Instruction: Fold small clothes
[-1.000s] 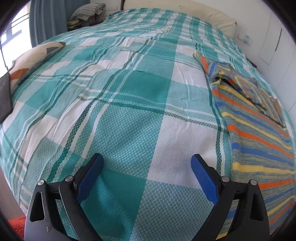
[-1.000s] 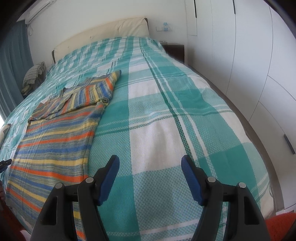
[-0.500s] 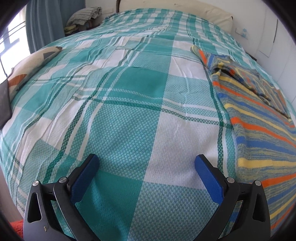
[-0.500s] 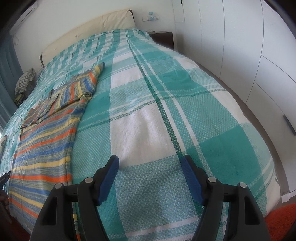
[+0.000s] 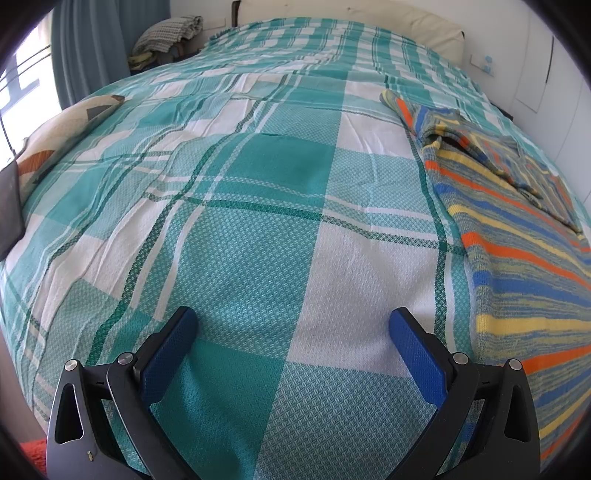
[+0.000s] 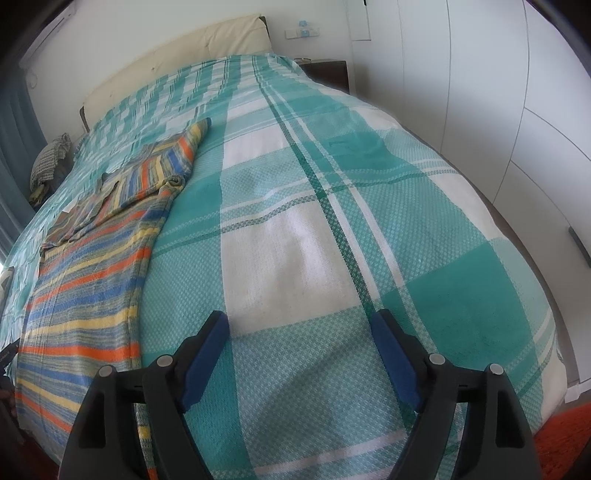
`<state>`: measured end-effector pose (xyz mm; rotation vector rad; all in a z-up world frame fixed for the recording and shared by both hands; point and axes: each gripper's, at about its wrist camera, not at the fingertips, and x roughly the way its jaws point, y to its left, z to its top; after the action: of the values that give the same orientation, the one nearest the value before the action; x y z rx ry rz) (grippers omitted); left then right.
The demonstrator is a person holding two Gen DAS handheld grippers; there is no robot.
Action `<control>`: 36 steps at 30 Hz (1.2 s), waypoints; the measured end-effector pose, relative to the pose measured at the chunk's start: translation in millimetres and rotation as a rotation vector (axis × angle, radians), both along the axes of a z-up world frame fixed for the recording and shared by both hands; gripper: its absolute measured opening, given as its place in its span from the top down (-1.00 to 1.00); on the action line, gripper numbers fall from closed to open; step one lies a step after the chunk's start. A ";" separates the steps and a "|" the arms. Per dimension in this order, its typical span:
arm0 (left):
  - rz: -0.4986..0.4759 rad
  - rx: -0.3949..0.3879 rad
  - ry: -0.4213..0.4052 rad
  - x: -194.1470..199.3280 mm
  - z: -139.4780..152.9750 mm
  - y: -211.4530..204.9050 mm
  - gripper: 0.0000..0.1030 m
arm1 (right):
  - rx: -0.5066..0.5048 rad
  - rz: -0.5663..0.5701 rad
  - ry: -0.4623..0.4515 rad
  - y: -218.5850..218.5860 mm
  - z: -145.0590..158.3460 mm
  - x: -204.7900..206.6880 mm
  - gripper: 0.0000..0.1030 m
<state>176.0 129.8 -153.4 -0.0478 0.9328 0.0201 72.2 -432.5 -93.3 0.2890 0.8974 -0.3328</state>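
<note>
A striped garment in blue, orange, yellow and grey (image 5: 517, 258) lies flat on the bed, its far part folded over itself. In the left wrist view it is on the right; in the right wrist view (image 6: 88, 280) it is on the left. My left gripper (image 5: 293, 332) is open and empty over the teal plaid bedspread (image 5: 258, 206), left of the garment. My right gripper (image 6: 301, 334) is open and empty over the bedspread (image 6: 332, 221), right of the garment.
A patterned pillow (image 5: 55, 136) and a dark flat object (image 5: 9, 206) lie at the bed's left edge. Folded cloth (image 5: 166, 33) sits on a stand by the blue curtain. White wardrobe doors (image 6: 517, 110) run along the right. A nightstand (image 6: 328, 72) stands by the headboard.
Both grippers have drifted outward, away from the garment. It slid toward the right edge of the left view and toward the left edge of the right view. Jaws stay open.
</note>
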 end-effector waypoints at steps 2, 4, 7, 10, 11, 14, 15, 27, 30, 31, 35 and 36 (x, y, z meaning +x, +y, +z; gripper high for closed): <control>0.000 0.000 0.000 -0.1 -0.1 -0.1 -0.99 | -0.005 0.003 0.002 0.6 -0.5 0.1 -0.58; 0.000 0.000 0.000 -0.1 0.0 -0.1 -0.99 | -0.007 0.004 0.003 1.0 -0.6 0.1 -0.59; 0.000 0.000 0.000 -0.1 0.0 -0.1 -0.99 | -0.006 0.004 0.003 1.5 -0.3 0.2 -0.60; 0.000 0.000 0.000 -0.2 0.0 -0.2 -0.99 | -0.007 0.004 0.003 1.6 -0.3 0.2 -0.60; 0.000 0.000 -0.001 -0.3 -0.1 -0.2 -0.99 | -0.008 0.004 0.003 1.6 -0.4 0.2 -0.60; 0.000 0.000 -0.001 -0.3 -0.1 -0.3 -0.99 | -0.007 0.004 0.003 1.6 -0.4 0.1 -0.60; 0.000 0.000 -0.001 -0.4 0.0 -0.3 -0.99 | -0.008 0.004 0.003 1.6 -0.3 0.1 -0.60; 0.000 0.001 -0.002 -0.8 0.0 -0.6 -0.99 | -0.009 0.004 0.003 2.7 -0.3 0.0 -0.62; 0.000 0.001 -0.002 -0.9 -0.2 -0.6 -0.99 | -0.010 0.004 0.004 2.8 -0.3 0.0 -0.63; 0.000 0.001 -0.002 -1.0 -0.2 -0.7 -0.99 | -0.011 0.005 0.004 2.8 -0.4 0.1 -0.63; 0.000 0.001 -0.002 -1.1 -0.4 -0.8 -0.99 | -0.012 0.005 0.004 3.5 -0.9 0.2 -0.63; 0.000 0.001 -0.002 -1.1 -0.4 -0.8 -0.99 | -0.011 0.005 0.004 3.6 -0.8 0.2 -0.63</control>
<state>174.9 129.0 -153.8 -0.0470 0.9303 0.0209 72.4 -429.0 -94.1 0.2755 0.8998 -0.3336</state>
